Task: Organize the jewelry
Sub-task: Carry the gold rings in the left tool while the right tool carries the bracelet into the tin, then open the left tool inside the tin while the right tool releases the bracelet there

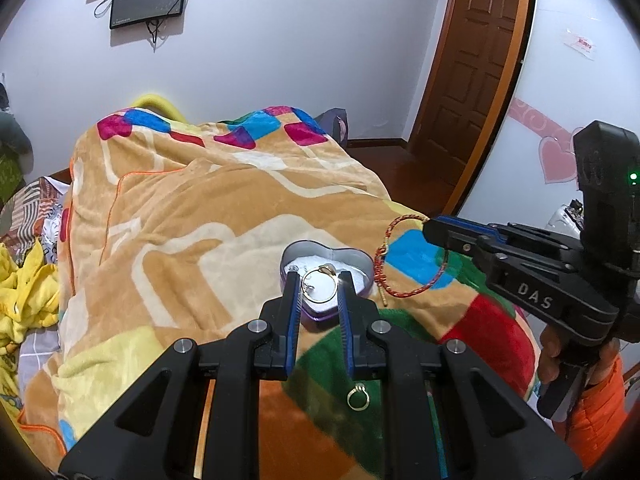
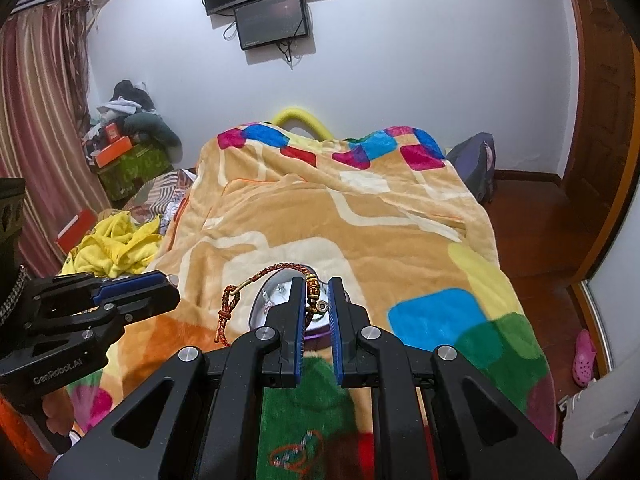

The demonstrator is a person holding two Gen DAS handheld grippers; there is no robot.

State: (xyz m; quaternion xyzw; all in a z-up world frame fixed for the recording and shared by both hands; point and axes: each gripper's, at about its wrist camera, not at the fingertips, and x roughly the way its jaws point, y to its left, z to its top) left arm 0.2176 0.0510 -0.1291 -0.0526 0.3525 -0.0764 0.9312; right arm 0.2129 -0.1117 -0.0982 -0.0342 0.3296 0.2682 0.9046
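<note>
A heart-shaped tin (image 1: 352, 257) with a white lining lies on the blanket. My left gripper (image 1: 319, 287) holds a gold ring (image 1: 320, 285) between its fingers right over the tin. A second gold ring (image 1: 358, 397) lies on the blanket under the left gripper. My right gripper (image 2: 316, 300) is shut on a red braided bracelet (image 2: 280, 269); the bracelet hangs in a loop above the tin (image 2: 276, 292). In the left wrist view the bracelet (image 1: 394, 240) hangs from the right gripper's tip just right of the tin.
A colourful fleece blanket (image 1: 192, 208) covers the bed. Yellow clothes (image 2: 116, 244) lie at the bed's left. A wooden door (image 1: 476, 52) and floor are at the right. Screens (image 2: 272, 20) hang on the far wall.
</note>
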